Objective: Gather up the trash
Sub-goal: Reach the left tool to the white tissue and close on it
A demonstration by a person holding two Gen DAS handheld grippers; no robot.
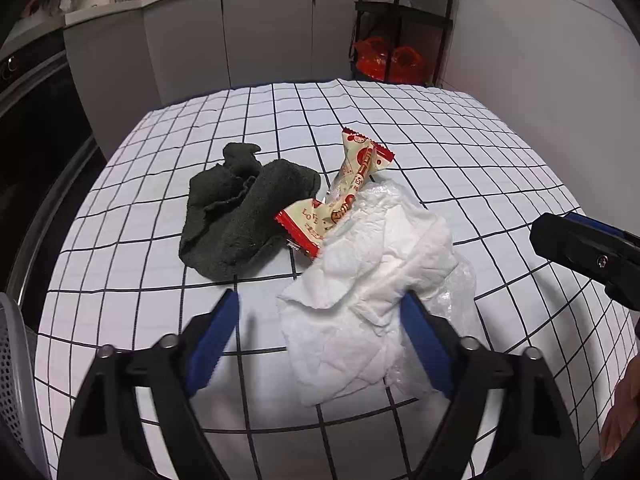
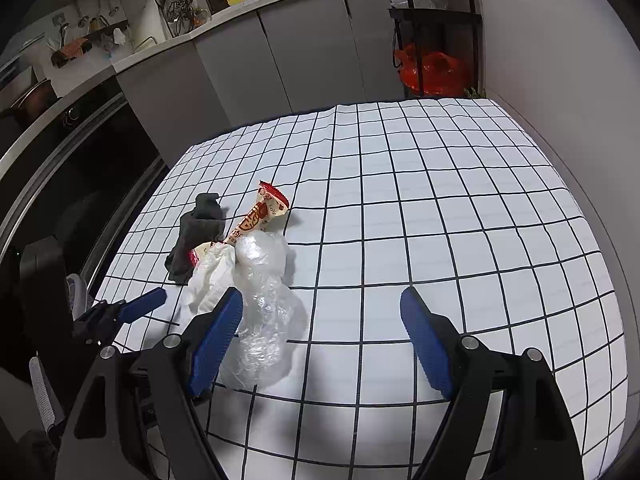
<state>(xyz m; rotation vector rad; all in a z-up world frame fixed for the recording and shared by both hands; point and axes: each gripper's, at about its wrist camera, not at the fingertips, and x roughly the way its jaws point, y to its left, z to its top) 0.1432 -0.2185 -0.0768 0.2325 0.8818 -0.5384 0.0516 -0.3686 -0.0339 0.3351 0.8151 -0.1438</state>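
A crumpled white tissue (image 1: 372, 280) lies on the checked tablecloth (image 1: 460, 152), over a clear plastic film (image 1: 456, 292). A red and cream snack wrapper (image 1: 348, 196) lies behind it, next to a dark grey cloth (image 1: 244, 208). My left gripper (image 1: 324, 312) is open, its jaws on either side of the tissue's near part. My right gripper (image 2: 322, 312) is open and empty, with the clear plastic film (image 2: 264, 312) by its left finger. In the right wrist view the tissue (image 2: 212, 276), wrapper (image 2: 256, 220) and cloth (image 2: 196, 228) lie further left.
A grey mesh bin rim (image 1: 12, 360) shows at the table's left edge. The right gripper's finger (image 1: 580, 248) enters the left wrist view at right. Grey cabinets (image 2: 280, 48) and a black shelf with red bags (image 2: 436, 68) stand behind the table. A wall borders the right side.
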